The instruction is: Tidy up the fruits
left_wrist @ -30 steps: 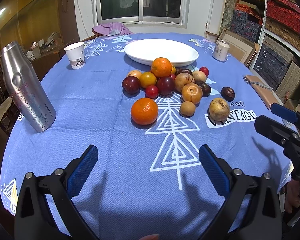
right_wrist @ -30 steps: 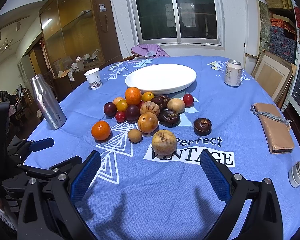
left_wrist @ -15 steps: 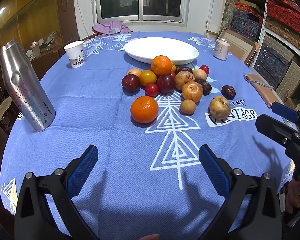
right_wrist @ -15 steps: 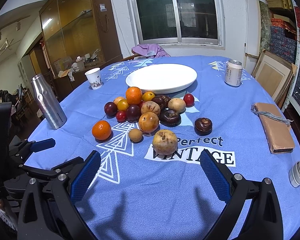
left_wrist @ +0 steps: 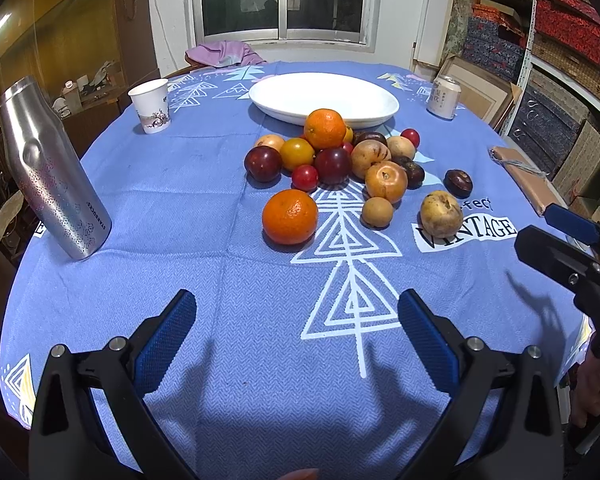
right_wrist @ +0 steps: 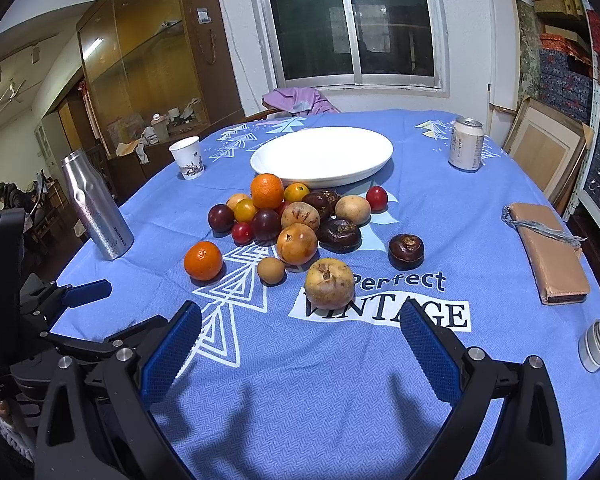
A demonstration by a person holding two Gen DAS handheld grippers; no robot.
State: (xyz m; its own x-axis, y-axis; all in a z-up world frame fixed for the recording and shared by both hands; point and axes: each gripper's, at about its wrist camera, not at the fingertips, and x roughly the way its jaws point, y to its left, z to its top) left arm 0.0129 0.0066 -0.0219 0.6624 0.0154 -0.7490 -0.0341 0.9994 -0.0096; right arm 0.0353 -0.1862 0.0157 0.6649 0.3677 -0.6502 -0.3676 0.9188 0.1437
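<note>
A pile of mixed fruit [left_wrist: 332, 156] [right_wrist: 284, 212] lies mid-table in front of a wide white plate [left_wrist: 324, 98] [right_wrist: 322, 156], which holds nothing. Nearest to me are a loose orange [left_wrist: 290, 216] [right_wrist: 203, 260], a small brown fruit [left_wrist: 377, 212] [right_wrist: 271, 270], a yellowish pear-like fruit [left_wrist: 441, 214] [right_wrist: 330, 283] and a dark fruit [left_wrist: 458, 183] [right_wrist: 406, 251]. My left gripper [left_wrist: 296, 336] is open above bare cloth, short of the orange. My right gripper [right_wrist: 300, 340] is open just before the yellowish fruit. Neither holds anything.
A steel bottle [left_wrist: 52, 172] [right_wrist: 96, 208] stands at the left. A paper cup [left_wrist: 150, 106] [right_wrist: 187, 157] and a drink can [left_wrist: 443, 97] [right_wrist: 466, 144] flank the plate. A brown wallet [right_wrist: 550, 254] and small white caps [right_wrist: 598, 342] lie near the right edge.
Both grippers have edged slightly forward toward the fruit; the fruit sits a little lower and nearer in each view. Both stay open. Nothing on the table has moved.
</note>
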